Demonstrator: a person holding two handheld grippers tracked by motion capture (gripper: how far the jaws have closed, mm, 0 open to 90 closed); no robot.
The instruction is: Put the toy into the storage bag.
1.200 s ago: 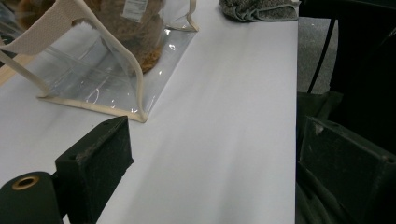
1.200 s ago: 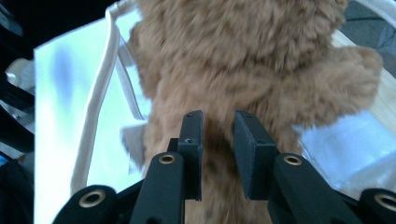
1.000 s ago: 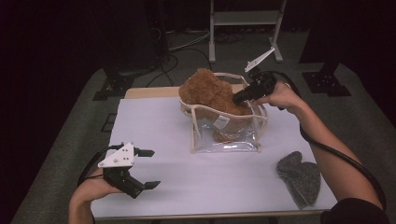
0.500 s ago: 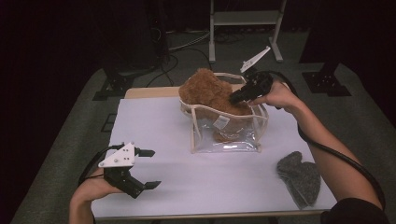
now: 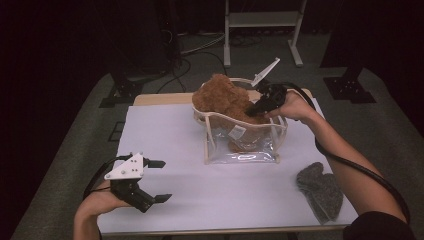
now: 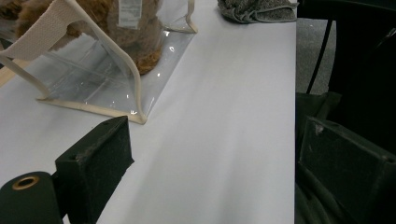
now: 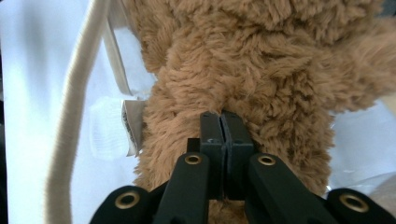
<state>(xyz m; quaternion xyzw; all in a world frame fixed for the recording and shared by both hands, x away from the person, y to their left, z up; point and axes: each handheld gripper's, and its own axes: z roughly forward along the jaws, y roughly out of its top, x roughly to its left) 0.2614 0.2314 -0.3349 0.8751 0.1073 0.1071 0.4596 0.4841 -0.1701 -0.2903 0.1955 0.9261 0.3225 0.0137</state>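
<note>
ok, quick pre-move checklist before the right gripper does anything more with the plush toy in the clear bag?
1. Right gripper jaws closed: ok. They have just been closing and now meet against the fur of the brown plush toy.
2. Fur actually pinched between the jaws: cannot tell; they look fully together at the surface.
3. Toy inside the clear bag: not ok; its upper half sticks out above the rim.
4. Bag upright on the white table: ok.
5. Left gripper out of the way: ok, open, near the table's front edge, apart from the bag.
6. Grey cloth clear of the bag: ok, lying to its right.
</note>
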